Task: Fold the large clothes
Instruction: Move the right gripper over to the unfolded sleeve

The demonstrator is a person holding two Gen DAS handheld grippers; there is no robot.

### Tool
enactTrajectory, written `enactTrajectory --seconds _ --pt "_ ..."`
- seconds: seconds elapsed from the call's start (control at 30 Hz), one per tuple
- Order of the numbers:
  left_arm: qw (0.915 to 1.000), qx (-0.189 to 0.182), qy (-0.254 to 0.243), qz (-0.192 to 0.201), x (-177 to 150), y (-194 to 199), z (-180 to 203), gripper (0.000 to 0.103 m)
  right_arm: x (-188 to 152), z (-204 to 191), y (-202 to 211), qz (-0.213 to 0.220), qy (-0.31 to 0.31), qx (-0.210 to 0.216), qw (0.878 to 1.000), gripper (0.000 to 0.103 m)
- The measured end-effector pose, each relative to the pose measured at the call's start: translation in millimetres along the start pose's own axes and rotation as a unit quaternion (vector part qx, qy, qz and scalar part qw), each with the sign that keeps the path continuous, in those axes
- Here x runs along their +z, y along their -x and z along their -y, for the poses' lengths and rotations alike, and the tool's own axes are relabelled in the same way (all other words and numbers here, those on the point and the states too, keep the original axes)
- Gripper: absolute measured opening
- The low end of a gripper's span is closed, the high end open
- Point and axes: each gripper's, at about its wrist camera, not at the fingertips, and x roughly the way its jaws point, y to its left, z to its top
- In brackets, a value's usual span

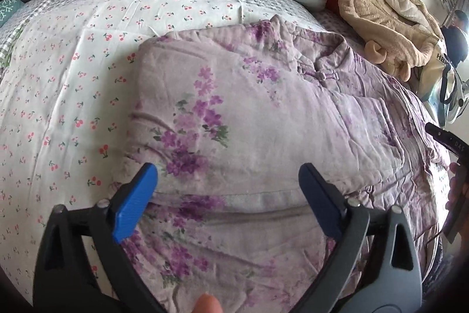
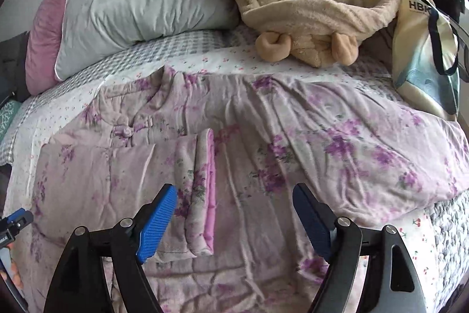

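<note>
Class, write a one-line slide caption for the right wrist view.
Open right gripper hovers over a half-folded lilac floral padded jacket on the bed.

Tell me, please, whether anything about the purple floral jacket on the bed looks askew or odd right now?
Yes: the purple floral jacket is folded unevenly. One sleeve lies folded across the front, showing its pink lining, while the other sleeve still sprawls out, wrinkled, toward the tote bag. Both tools are open above it.

left gripper (image 1: 228, 175) | right gripper (image 2: 234, 197) | black arms, ribbed blue pads, silver screws
</note>
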Motion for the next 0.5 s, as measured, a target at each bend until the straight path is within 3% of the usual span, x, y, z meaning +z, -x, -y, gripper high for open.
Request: enactTrajectory --seconds 0.23,0.5 --pt "0.9992 -0.016 -0.029 0.022 -5.8 14.3 19.8 0.102 10.5 78.7 27.0 0.018 -0.08 -0.031 0.996 0.083" --pt "0.9988 -0.02 -0.029 0.034 -10.3 17.0 26.6 0.102 6.5 188.1 41.1 0.023 -0.161 -0.097 0.982 0.084"
